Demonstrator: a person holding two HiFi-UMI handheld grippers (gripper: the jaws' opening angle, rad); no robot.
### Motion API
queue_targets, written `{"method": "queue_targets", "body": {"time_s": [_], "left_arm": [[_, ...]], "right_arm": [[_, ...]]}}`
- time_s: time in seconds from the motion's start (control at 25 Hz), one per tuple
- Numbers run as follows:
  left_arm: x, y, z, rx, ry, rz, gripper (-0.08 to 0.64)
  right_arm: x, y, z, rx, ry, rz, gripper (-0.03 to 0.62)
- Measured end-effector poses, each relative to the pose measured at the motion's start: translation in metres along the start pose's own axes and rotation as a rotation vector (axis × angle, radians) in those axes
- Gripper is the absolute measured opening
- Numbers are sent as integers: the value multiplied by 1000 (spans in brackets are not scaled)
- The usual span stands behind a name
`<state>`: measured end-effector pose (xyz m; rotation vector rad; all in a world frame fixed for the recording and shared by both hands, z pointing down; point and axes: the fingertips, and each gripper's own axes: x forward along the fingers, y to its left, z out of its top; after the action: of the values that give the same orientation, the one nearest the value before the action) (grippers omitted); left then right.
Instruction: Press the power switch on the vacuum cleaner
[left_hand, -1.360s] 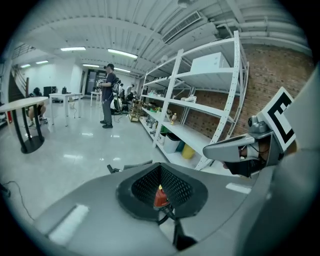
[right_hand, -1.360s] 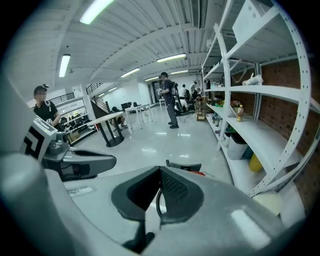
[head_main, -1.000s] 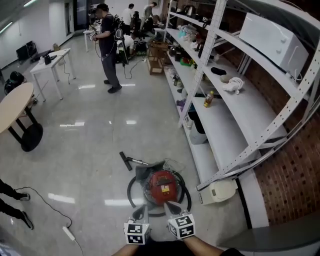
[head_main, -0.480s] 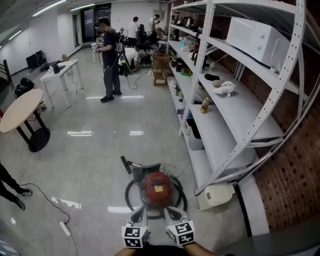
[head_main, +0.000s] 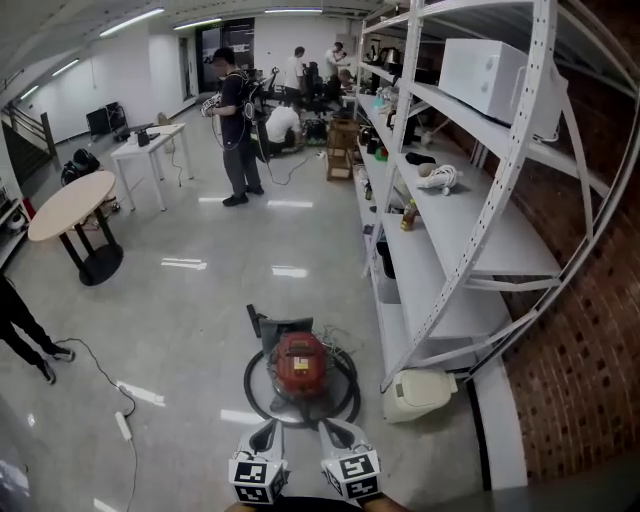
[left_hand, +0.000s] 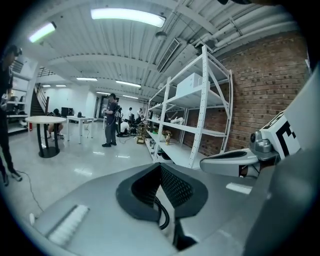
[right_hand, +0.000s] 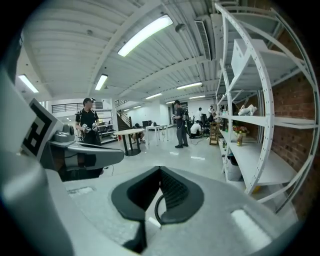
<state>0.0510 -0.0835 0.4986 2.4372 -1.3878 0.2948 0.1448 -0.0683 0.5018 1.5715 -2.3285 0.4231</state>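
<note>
Vs a sec earlier, the head view had tipped up and more of the room showed. The red vacuum cleaner (head_main: 302, 362) sat further out ahead of the left gripper (head_main: 268, 430) and right gripper (head_main: 331, 430). A strip of bare floor lay btwn their tips and the black hose (head_main: 248, 383) ringed round it, where a sec before the tips were nearly over that hose. So both grippers had ended up further from it, not closer. Prob no press was under way at this point, and an approach was still needed.

Both gripper views looked out level across the room, not down, and the vacuum cleaner was in neither. So neither gripper was aimed at it. The power switch was too small in the head view to pick out.

Left gripper: jaws brought together, pads meeting, nothing btwn them, touching nothing. Right gripper: same, closed and empty. The two were held side by side, each showing in the other's view.

The vacuum cleaner stood on the floor, ahead of and below both grippers, approx centred btwn them. The shelf rack (head_main: 440, 230) ran along to the right of the right gripper. A cream appliance (head_main: 418, 393) sat on the floor ahead-right of that gripper, near the hose ring.
</note>
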Motion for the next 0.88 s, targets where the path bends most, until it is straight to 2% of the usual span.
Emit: {"method": "queue_targets", "body": {"time_s": [0.16,0.32,0.48,0.88], "left_arm": [[-22,-17,-2,13,4,35,15],[-32,-34,8,36,1,30,15],[-38,-49,8,58,3,22,15],[-95,-39,0,70,-42,8,15]], "right_arm": [[-21,3,-5,14,-18,32,-8],[-34,5,-2,29,-33,63,-8],[-46,9,5,6,-57,77,-8],[-57,32,-4,-17,-53,54,-8]]}}
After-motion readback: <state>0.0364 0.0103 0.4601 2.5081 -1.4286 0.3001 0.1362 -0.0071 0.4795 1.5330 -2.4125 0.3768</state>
